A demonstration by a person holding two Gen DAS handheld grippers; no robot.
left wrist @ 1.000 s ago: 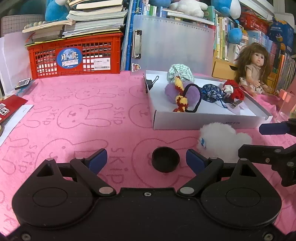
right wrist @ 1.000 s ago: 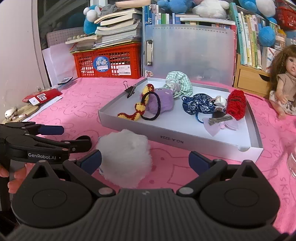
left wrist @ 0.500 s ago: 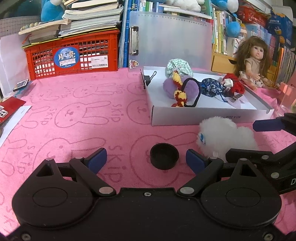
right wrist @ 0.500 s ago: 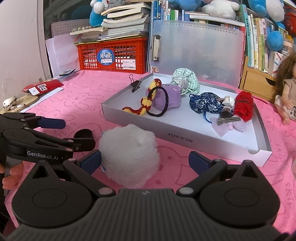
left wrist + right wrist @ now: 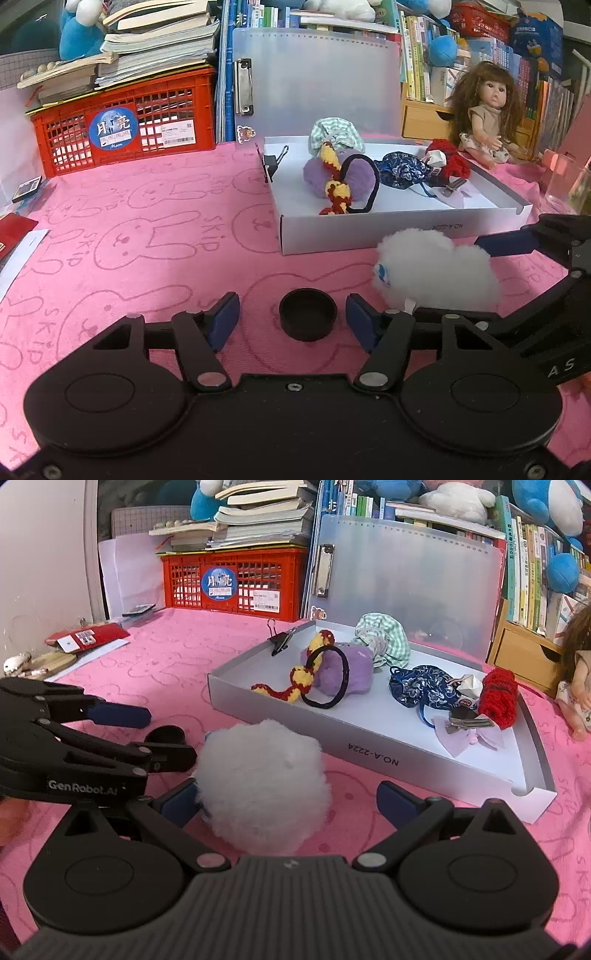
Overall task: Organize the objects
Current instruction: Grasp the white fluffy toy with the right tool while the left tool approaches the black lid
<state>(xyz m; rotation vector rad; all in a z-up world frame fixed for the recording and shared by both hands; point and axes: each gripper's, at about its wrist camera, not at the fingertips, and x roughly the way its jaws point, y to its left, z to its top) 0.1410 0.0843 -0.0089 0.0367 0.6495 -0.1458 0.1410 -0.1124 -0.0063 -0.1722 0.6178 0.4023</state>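
Both tongs released: right tongs (image 5: 286, 799) straddle the pompom (image 5: 264, 788) (light, squashy; pinch its middle), left tongs (image 5: 291, 319) straddle the cap (image 5: 307, 318).

**Bright, even indoor light; strong fisheye bend at the edges**

Both views are well lit and mostly sharp. On the pink mat (image 5: 147, 206) a paler, washed-out patch lies near the middle of the left wrist view, and the colour deepens toward the edges. Shadows are soft and short: a faint one hugs the black cap (image 5: 307, 318). The frosted clipboard (image 5: 406, 576) shows a mild sheen. Straight lines curve near the borders, the corners fall to black, and the white pompom (image 5: 264, 786) is slightly overexposed, its fur detail lost.
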